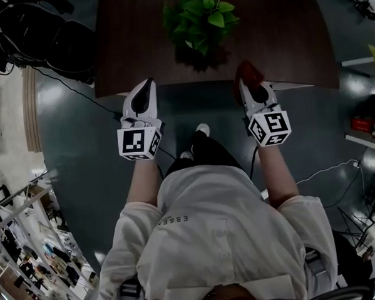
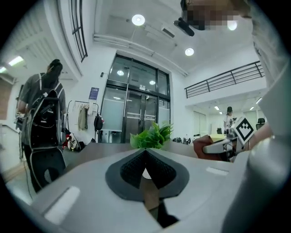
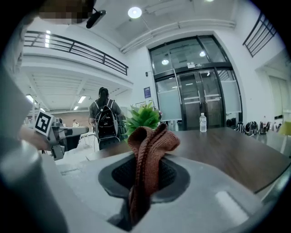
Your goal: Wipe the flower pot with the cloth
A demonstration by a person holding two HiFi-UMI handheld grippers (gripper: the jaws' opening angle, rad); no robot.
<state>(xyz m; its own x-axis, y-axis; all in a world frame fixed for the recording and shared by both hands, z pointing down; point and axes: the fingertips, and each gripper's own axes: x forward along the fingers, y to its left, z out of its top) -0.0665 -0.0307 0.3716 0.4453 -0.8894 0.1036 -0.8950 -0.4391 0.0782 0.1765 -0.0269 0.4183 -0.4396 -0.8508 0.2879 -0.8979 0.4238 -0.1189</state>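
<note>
Pinched fast in the right tongs (image 3: 145, 159): a rust-brown knitted cloth (image 3: 152, 139), bunched into a thick fold, probably to offer a padded front for wiping rather than a loose flap. Standing up and forward out of the pads as a loop, long axis along the tongs, rounded end aimed over the dark table (image 1: 282, 41) towards the plant (image 1: 200, 17), tails trailing back down between the pads. Shut completely and holding nothing, the left tongs (image 1: 148, 85), pads met tip to tip; probably free for steadying the pot during the wiping. Both held side by side at the near edge of the table, roughly level, pointing at the plant from either side. Well apart from the greenery, so by the look of it no wiping begun yet. As for the flower pot: on the table, set back a little from the near edge and between the two lines of aim, presumably upright with a vertical axis like the plant above it. Hidden under the leaves from above and behind the tongs in both gripper views, so no telling its colour or shape.
</note>
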